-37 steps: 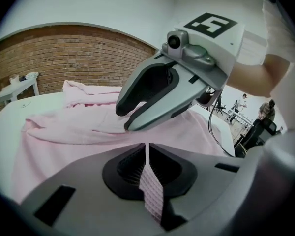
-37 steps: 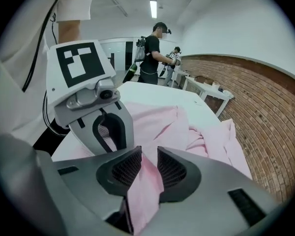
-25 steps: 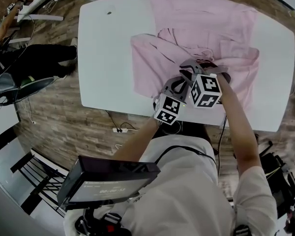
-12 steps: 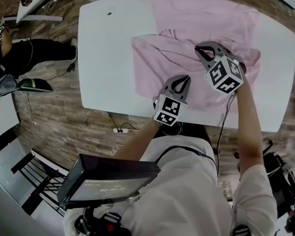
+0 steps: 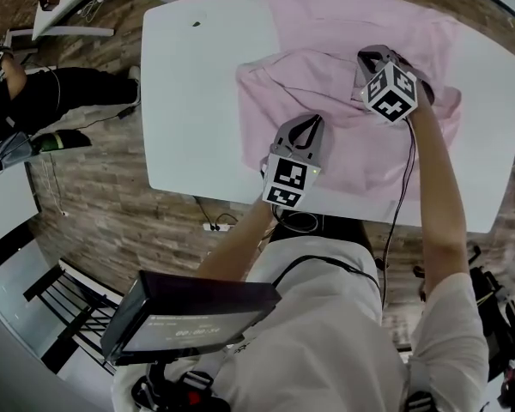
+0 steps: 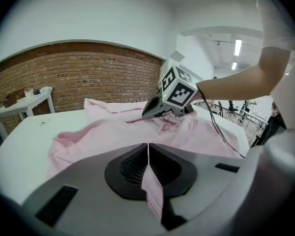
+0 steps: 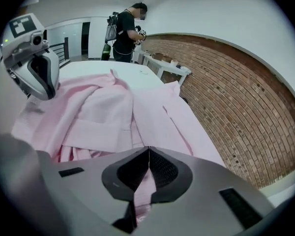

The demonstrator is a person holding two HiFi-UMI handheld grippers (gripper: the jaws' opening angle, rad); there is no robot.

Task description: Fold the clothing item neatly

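Shirt (image 5: 326, 24) sits pinched in left gripper (image 5: 312, 120) and right gripper (image 5: 371, 53)

Two tongs are gripping a pink shirt (image 5: 326, 24) that is lying on a white surface (image 5: 197, 101).
The shirt is sprawling rumpled over the surface's far right part. The left tongs (image 5: 312, 120) are pressing into its near fold. The right tongs (image 5: 366, 56) are sitting well apart at a bunched ridge, with their jaws just closing on cloth, and bare forearms are reaching in from below.
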